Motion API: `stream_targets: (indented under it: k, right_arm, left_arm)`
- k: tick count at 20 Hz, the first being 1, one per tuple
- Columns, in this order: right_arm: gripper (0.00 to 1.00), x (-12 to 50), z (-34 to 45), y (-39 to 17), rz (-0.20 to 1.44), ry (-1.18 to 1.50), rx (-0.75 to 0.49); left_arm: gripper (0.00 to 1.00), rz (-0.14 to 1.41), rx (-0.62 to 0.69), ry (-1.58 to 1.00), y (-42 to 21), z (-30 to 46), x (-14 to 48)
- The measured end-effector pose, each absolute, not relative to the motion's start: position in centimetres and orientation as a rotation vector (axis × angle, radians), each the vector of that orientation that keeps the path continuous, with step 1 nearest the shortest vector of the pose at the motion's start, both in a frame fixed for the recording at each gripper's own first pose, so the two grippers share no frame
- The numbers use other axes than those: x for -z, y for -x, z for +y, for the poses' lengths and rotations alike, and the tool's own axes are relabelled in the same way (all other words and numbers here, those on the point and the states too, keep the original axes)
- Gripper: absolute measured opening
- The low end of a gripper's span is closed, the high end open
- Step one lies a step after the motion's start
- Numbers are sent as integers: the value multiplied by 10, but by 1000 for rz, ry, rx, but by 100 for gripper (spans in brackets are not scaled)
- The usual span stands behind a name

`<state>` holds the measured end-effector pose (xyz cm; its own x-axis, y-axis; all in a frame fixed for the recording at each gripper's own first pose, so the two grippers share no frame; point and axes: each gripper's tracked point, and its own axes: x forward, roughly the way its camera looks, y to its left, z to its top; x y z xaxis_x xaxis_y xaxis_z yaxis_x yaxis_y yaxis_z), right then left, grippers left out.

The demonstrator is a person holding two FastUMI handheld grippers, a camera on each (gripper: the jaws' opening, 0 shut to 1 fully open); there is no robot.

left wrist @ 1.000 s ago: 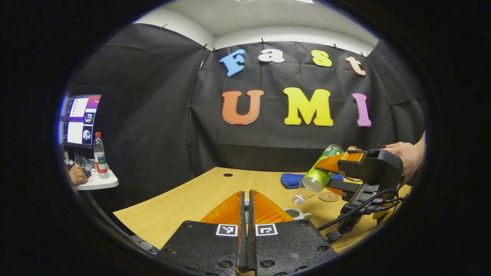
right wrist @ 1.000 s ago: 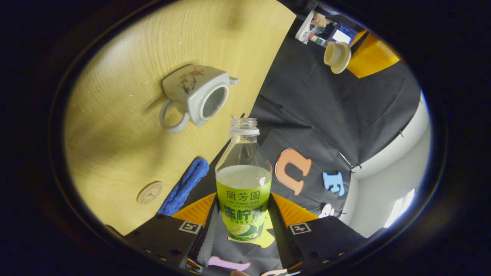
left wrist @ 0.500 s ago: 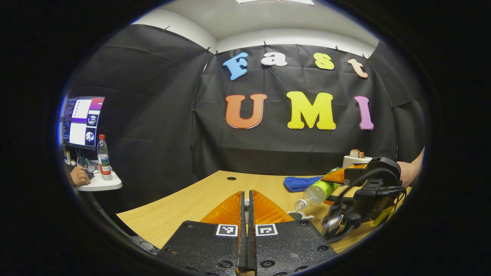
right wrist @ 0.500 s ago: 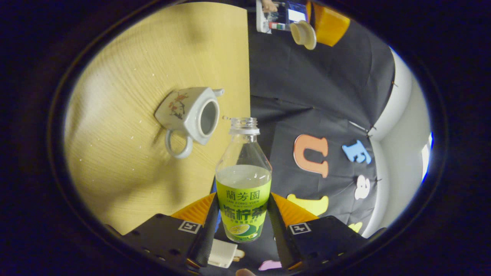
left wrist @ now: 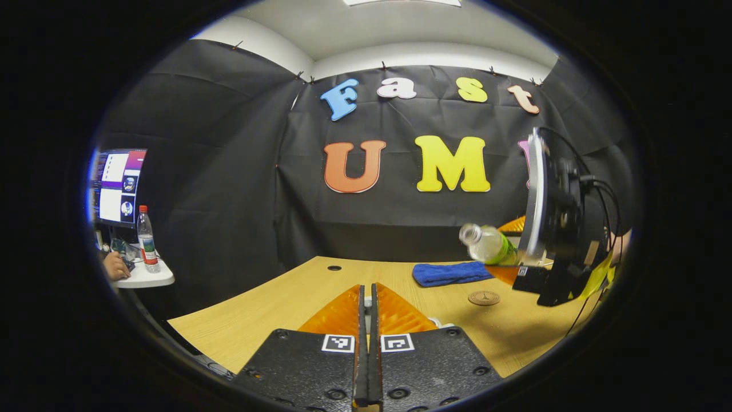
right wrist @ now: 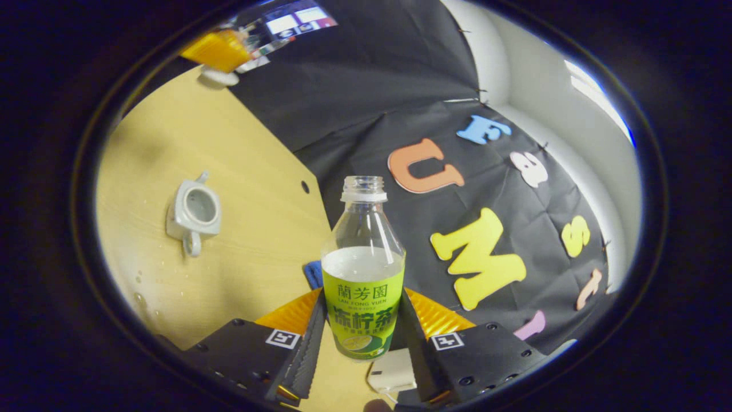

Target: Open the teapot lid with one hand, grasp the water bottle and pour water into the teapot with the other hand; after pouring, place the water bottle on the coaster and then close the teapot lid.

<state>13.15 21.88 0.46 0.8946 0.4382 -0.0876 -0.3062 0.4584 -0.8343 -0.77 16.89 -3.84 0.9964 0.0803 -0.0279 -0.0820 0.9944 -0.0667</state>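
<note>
Bottle lifted clear of the open teapot

The right gripper (right wrist: 361, 329) grasps the water bottle (right wrist: 362, 274) above the bench (right wrist: 251, 229); the left gripper (left wrist: 369, 309) has its fingers clenched on the lid (right wrist: 219, 78).

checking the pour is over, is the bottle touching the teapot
Apart. Right gripper view: the bottle is held up, with bare table between it and the teapot.

1. Left gripper view: low over the table (left wrist: 274, 309), facing the back wall past its own closed jaws.
2. Right gripper view: raised, tilted, close behind the water bottle (right wrist: 362, 269) between its jaws.
3. Shared: table, water bottle, blue cloth (left wrist: 449, 273).
</note>
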Motion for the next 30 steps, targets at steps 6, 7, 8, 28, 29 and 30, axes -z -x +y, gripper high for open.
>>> stream_targets:
  k: [6, 7, 8, 28, 29, 30]
  right_arm:
    - [68, -30, 192, -156, 15, 396, -511]
    - [70, -22, 191, -162, 63, 312, -527]
    - [70, -12, 187, -168, 106, 257, -525]
    - [68, 90, 174, -237, 272, 13, -428]
    - [68, 91, 173, -237, 277, 7, -426]
    - [69, 93, 174, -238, 281, 3, -424]
  left_arm:
    - [2, 27, -29, 58, 7, 151, 36]
    - [2, 24, -23, 56, 7, 149, 36]
    - [2, 25, -14, 56, 6, 147, 37]
    - [2, 69, -1, 29, -2, 133, 52]
    - [2, 68, 0, 28, -2, 133, 52]
    - [2, 66, 1, 28, -2, 133, 51]
